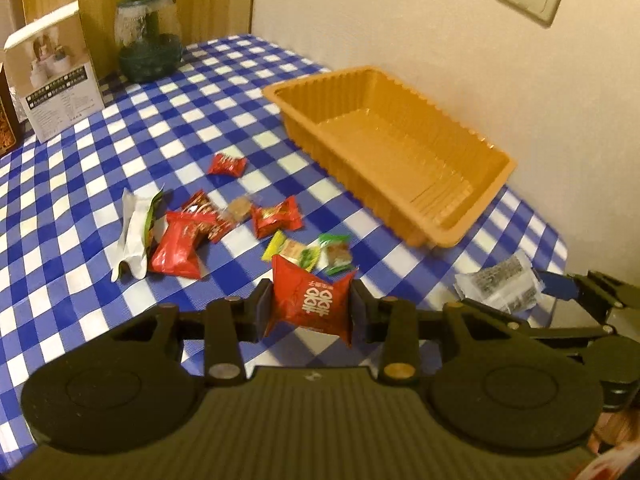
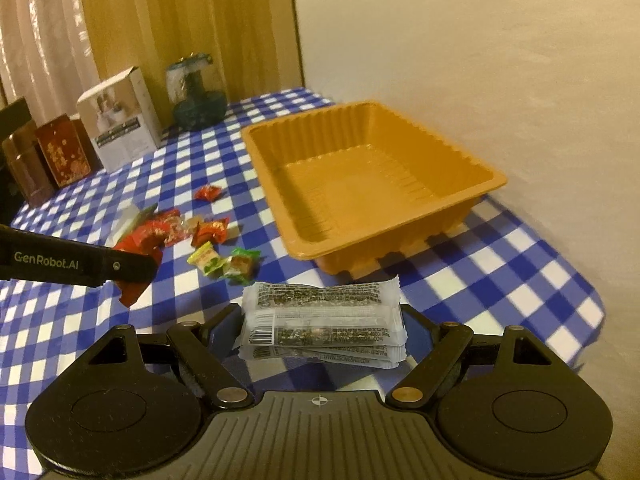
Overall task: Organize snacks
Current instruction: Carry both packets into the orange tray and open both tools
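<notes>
My left gripper (image 1: pixel 312 304) is shut on a red snack packet (image 1: pixel 310 302) with white characters, held above the checked tablecloth (image 1: pixel 120 128). My right gripper (image 2: pixel 322 328) is shut on a stack of clear packets with dark seaweed snack (image 2: pixel 324 322), lifted off the cloth; the same stack (image 1: pixel 500 288) shows at the right in the left wrist view. An orange plastic tray (image 1: pixel 400 152), empty, stands by the wall beyond both grippers (image 2: pixel 372 176). Loose red, yellow and green snacks (image 1: pixel 224 220) lie scattered left of the tray (image 2: pixel 208 240).
A white carton (image 1: pixel 56 76), a green glass jar (image 1: pixel 148 40) and dark red boxes (image 2: pixel 52 152) line the table's far left. A white and green wrapper (image 1: pixel 134 232) lies by the red snacks. The wall (image 1: pixel 440 20) runs close behind the tray. The table's right edge (image 2: pixel 592 304) drops off.
</notes>
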